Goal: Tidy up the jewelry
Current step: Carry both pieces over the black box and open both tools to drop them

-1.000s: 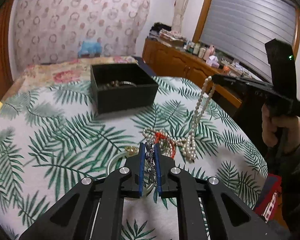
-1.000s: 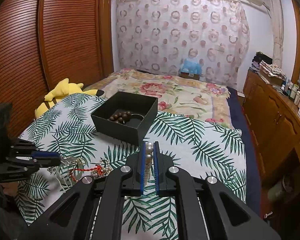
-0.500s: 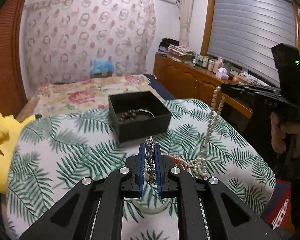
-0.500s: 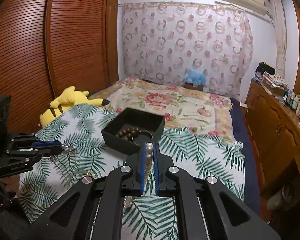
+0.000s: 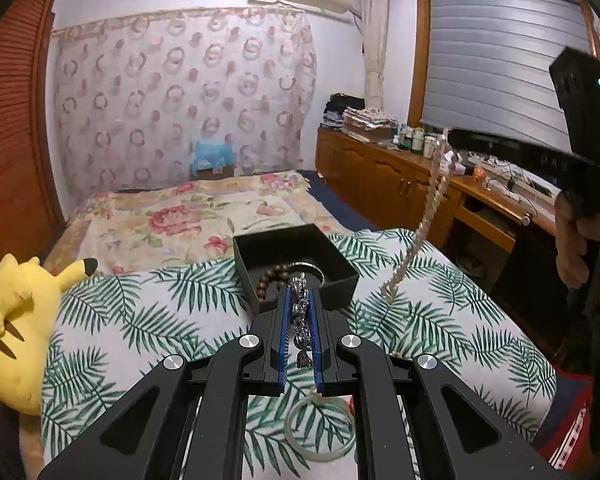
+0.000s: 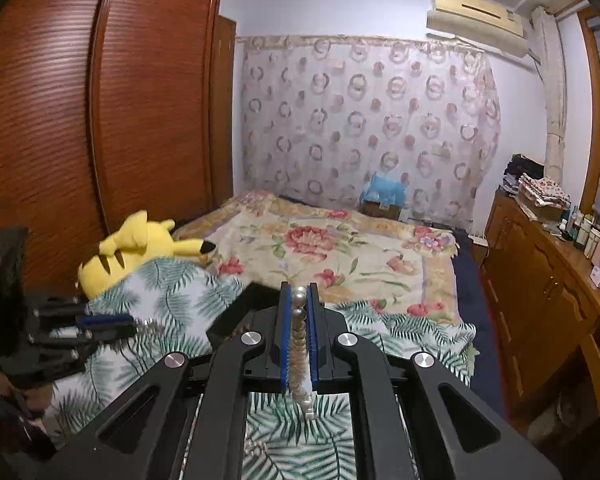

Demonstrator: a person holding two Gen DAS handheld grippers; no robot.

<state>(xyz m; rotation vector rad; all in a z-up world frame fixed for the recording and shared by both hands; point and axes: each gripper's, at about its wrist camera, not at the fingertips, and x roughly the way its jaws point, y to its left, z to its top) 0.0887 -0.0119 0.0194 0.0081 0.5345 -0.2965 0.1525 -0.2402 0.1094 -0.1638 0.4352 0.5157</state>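
Note:
My left gripper (image 5: 299,294) is shut on a silver chain (image 5: 300,316) and holds it in the air just in front of the open black jewelry box (image 5: 340,270), which holds brown beads (image 5: 270,280) and a bangle. My right gripper (image 6: 299,294) is shut on a pearl necklace (image 6: 299,344). In the left wrist view the right gripper (image 5: 456,138) is high at the right and the pearl necklace (image 5: 420,232) hangs from it, clear of the cloth. The box (image 6: 252,300) is half hidden behind my right fingers. The left gripper (image 6: 112,322) shows at the left there.
A pale green bangle (image 5: 320,428) lies on the palm-leaf cloth (image 5: 140,320) under my left gripper. A yellow plush toy (image 5: 16,320) sits at the table's left edge. A bed (image 5: 180,216) lies behind and wooden cabinets (image 5: 380,176) stand at the right.
Both grippers have risen. The silver chain and the pearl necklace have come up off the pile on the cloth, and the pearl strand now hangs free.

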